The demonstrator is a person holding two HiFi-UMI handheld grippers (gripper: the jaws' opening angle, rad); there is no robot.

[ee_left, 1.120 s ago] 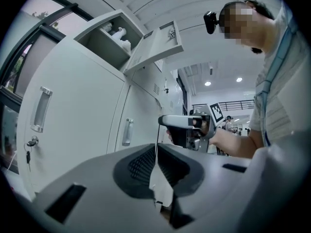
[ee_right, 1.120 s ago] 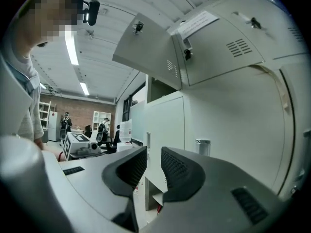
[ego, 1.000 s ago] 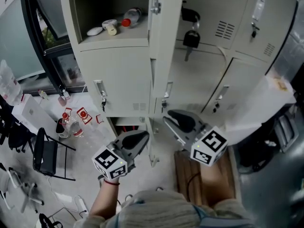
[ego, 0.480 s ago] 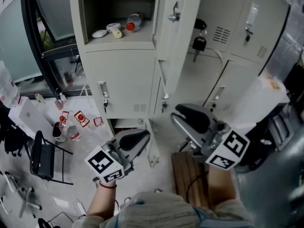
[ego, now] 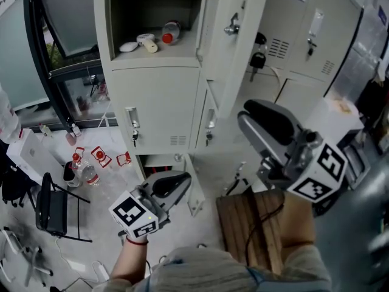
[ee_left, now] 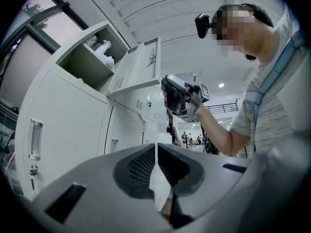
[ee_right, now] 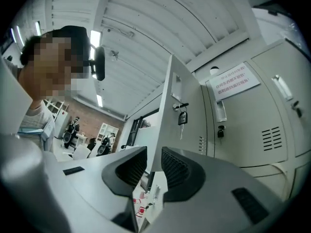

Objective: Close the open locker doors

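Pale floor (ego: 109, 187) w/ dark window (ego: 61, 23) at the left. A bank of beige lockers (ego: 155, 102) fills the top of the head view. A wooden board (ego: 255, 224) lies on the floor at lower right, and a black chair (ego: 51, 208) stands at lower left.

Open upper door (ego: 234, 47) swings out from the bank towards the person, its free edge above the right gripper (ego: 244, 113). The compartment beside it is open, w/ a red-capped bottle (ego: 170, 32) on its shelf. The lower door (ego: 206, 123) is ajar. There's clear floor between the grippers and the locker fronts.

Right gripper is raised near the upper door. Its jaws are a little apart w/ nothing clamped, and the door edge shows through the gap; can't tell if it touches. Left gripper (ego: 181, 180) is low, well apart from the doors. Its jaws are pressed together and empty.
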